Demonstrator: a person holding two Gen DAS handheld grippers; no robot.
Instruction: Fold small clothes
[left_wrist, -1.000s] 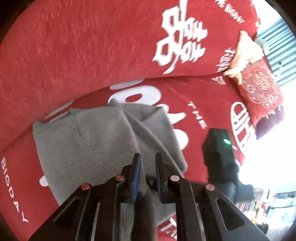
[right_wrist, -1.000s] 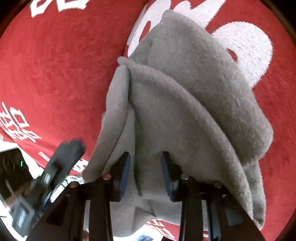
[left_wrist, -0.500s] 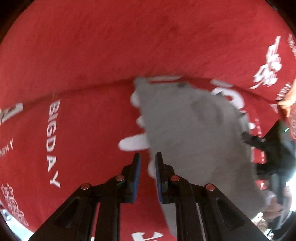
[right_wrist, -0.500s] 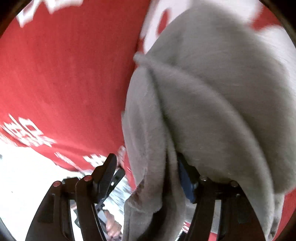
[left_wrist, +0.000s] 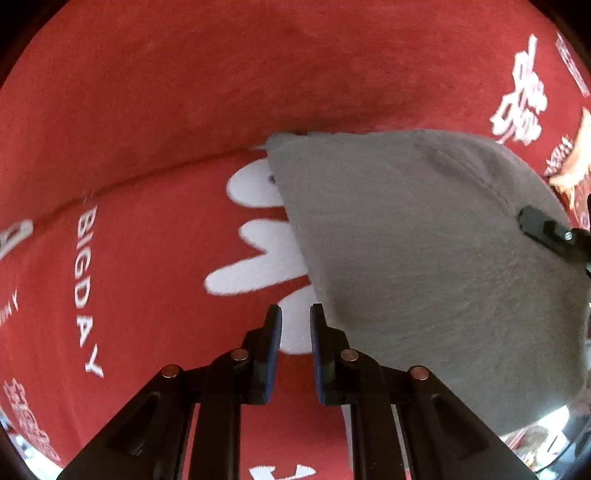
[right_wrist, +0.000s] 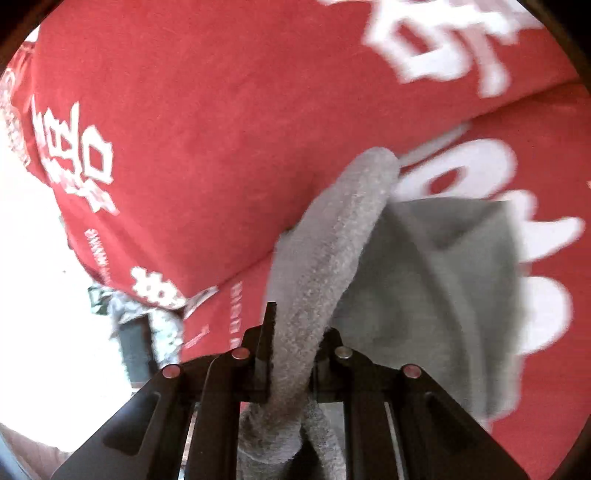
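Observation:
A small grey fleece garment hangs spread out over the red sofa seat, right of my left gripper. The left gripper's jaws stand close together with a narrow gap and nothing between them, just off the garment's left edge. My right gripper is shut on a rolled edge of the same grey garment, which is bunched between its jaws and drapes to the right. The right gripper's tip shows at the garment's right side in the left wrist view.
A red sofa cover with white lettering fills both views, seat below and backrest above. A red patterned cushion lies at the far right. The sofa's end and bright floor show at left in the right wrist view.
The left gripper let go of the garment and swung left, off its edge. The right gripper closed on the garment's edge and lifted it, spreading the cloth.

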